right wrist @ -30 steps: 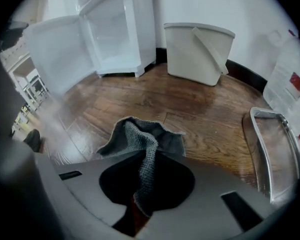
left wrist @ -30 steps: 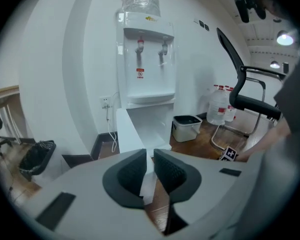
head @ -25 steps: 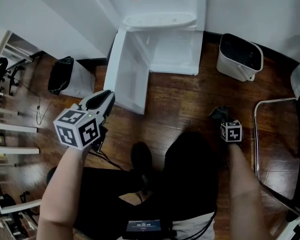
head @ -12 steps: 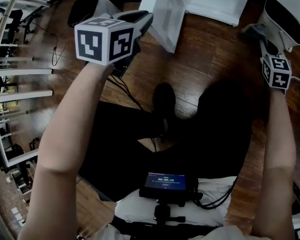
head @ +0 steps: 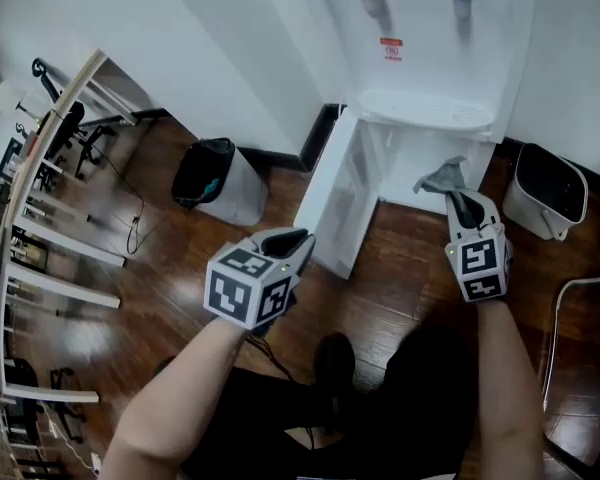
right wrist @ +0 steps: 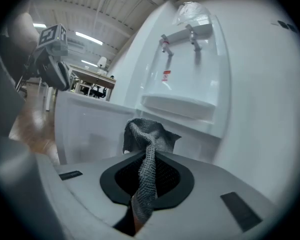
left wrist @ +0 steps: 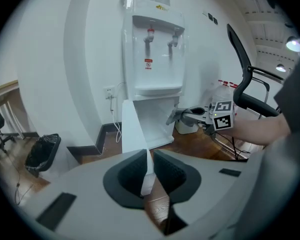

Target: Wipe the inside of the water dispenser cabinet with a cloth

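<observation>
The white water dispenser [head: 425,58] stands against the wall, and its lower cabinet [head: 432,163] is open, the door [head: 332,206] swung out to the left. My right gripper [head: 458,200] is shut on a grey mesh cloth [head: 440,178] and holds it just in front of the cabinet opening. In the right gripper view the cloth [right wrist: 147,136] bunches above the jaws and faces the dispenser [right wrist: 190,74]. My left gripper [head: 292,243] hovers near the door's outer edge. Its jaws stand a narrow gap apart with nothing between them, and the door [left wrist: 132,129] shows beyond them.
A bin with a black liner [head: 212,180] stands left of the dispenser by the wall. A white bucket [head: 548,190] sits to its right. A chair frame [head: 580,308] is at the right edge. The floor is dark wood, and desk legs are at far left.
My right gripper has risen with the cloth from low beside the person's leg to the cabinet opening. The head view has tipped up to take in the dispenser. The left gripper has hardly shifted.
</observation>
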The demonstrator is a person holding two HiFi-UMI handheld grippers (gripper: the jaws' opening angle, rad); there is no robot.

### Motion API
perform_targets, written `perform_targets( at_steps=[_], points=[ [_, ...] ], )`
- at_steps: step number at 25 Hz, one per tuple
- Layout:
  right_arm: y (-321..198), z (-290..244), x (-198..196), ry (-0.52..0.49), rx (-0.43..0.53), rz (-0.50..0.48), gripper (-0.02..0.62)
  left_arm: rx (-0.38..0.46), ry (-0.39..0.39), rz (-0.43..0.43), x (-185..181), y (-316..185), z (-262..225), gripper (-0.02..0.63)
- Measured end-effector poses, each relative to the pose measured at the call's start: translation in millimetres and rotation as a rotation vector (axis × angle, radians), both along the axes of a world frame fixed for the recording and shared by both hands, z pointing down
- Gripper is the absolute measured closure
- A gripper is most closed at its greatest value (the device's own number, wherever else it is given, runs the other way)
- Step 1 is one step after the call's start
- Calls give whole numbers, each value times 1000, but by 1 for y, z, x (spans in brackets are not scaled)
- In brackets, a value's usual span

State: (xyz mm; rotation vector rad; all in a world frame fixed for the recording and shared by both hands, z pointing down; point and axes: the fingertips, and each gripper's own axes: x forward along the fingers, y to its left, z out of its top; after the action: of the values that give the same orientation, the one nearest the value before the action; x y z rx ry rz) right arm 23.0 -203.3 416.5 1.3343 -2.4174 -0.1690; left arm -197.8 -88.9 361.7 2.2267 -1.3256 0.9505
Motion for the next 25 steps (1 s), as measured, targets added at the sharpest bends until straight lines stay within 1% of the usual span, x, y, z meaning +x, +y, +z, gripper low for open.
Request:
perform_targets(
  at_steps=[2, 3, 5, 7, 9, 11, 12, 13, 15, 19, 21, 23, 24, 25],
  points=[
    [-4, -9, -45, 8, 31, -99, 558, -9, 38, -30, -8, -6, -4, 538],
    [1, -12, -72, 22, 41, -169, 558, -13, 59, -42, -13, -9, -5, 540],
    [22, -15, -131, 44, 48, -342, 558, -22, 98, -60, -21, -13, -7, 541],
    [53, -15, -180, 43, 47, -508, 558, -35, 121, -58, -25, -15, -7, 543],
    [82, -14, -213, 26, 37, -630, 558, -47, 126, -40, -26, -16, -6, 543],
    [99, -7, -234, 32, 29, -696, 558, -53, 145, -38, -28, -18, -6, 545],
    [103, -5, -242, 33, 29, -713, 558, -55, 165, -48, -29, -18, -6, 581],
    [104, -6, -249, 27, 30, -719, 558, -57, 185, -61, -29, -19, -6, 588],
    [97, -9, -253, -17, 27, -697, 561, -59, 196, -74, -29, -19, -7, 589],
    [74, -14, -255, -121, 9, -629, 561, -71, 205, -54, -22, -18, -6, 588],
    [62, -13, -257, -138, 3, -609, 561, -58, 170, -35, -19, -15, -5, 588],
    [45, -12, -254, -156, -5, -576, 561, -34, 109, -8, -16, -15, -4, 586],
    [35, -11, -251, -169, -11, -554, 561, -29, 92, 3, -15, -15, -4, 586],
    [24, -10, -247, -183, -17, -532, 561, -31, 93, 9, -14, -15, -3, 586]
  ],
)
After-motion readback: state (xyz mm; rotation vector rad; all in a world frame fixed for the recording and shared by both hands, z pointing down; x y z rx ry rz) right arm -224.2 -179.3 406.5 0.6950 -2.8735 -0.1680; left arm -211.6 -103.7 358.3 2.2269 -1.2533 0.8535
